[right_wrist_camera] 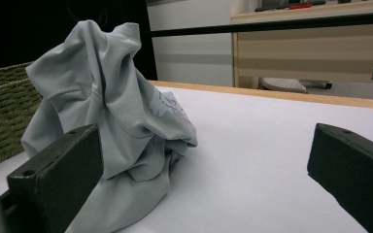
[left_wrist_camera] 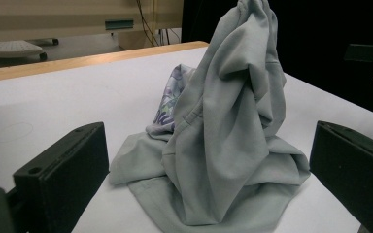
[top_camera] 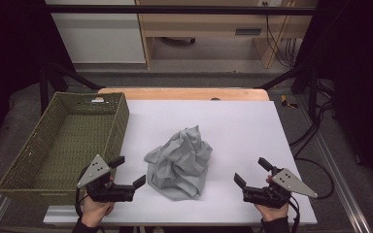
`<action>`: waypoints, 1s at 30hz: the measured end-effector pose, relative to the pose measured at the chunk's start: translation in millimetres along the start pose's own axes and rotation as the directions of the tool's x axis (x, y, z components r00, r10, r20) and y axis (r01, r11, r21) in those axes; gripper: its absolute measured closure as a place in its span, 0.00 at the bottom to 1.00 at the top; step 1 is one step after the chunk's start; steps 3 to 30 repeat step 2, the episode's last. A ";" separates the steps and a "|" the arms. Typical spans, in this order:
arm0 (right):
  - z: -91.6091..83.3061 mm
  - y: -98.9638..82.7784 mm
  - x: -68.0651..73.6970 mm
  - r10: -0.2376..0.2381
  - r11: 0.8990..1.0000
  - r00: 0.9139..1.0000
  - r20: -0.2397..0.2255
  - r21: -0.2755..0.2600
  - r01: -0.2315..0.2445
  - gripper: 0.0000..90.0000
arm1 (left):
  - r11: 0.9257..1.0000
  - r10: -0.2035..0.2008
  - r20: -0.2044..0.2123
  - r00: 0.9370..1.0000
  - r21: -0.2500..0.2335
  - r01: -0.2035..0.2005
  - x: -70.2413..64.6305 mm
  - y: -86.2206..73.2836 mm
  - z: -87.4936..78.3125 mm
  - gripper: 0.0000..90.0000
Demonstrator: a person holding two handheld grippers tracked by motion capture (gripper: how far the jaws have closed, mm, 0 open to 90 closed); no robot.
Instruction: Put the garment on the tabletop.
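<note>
Spread wide and holding nothing, both the left gripper and right gripper flank the crumpled grey garment, untouched, with the woven basket beside it bare inside, so any handling appears not yet begun.

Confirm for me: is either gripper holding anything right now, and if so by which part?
Nothing is held. The left gripper and right gripper both stand open on either side of the crumpled grey garment, which lies heaped on the white table, untouched.
</note>
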State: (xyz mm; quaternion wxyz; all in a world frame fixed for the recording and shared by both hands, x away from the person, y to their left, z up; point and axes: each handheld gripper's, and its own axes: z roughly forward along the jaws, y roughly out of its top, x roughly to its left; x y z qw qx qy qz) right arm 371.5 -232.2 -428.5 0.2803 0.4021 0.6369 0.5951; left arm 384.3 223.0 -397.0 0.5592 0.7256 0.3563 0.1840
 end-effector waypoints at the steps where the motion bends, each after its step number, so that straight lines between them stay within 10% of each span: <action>1: 0.1 -0.2 -0.3 0.000 1.000 1.000 -0.002 -0.001 0.000 0.00 | 1.000 0.003 -0.002 1.000 0.004 -0.003 -0.1 0.0 -0.3 0.00; 30: 0.3 -0.4 -0.6 0.000 1.000 1.000 -0.003 0.003 0.000 0.00 | 1.000 0.003 -0.002 1.000 0.005 -0.003 0.1 0.0 -0.5 0.00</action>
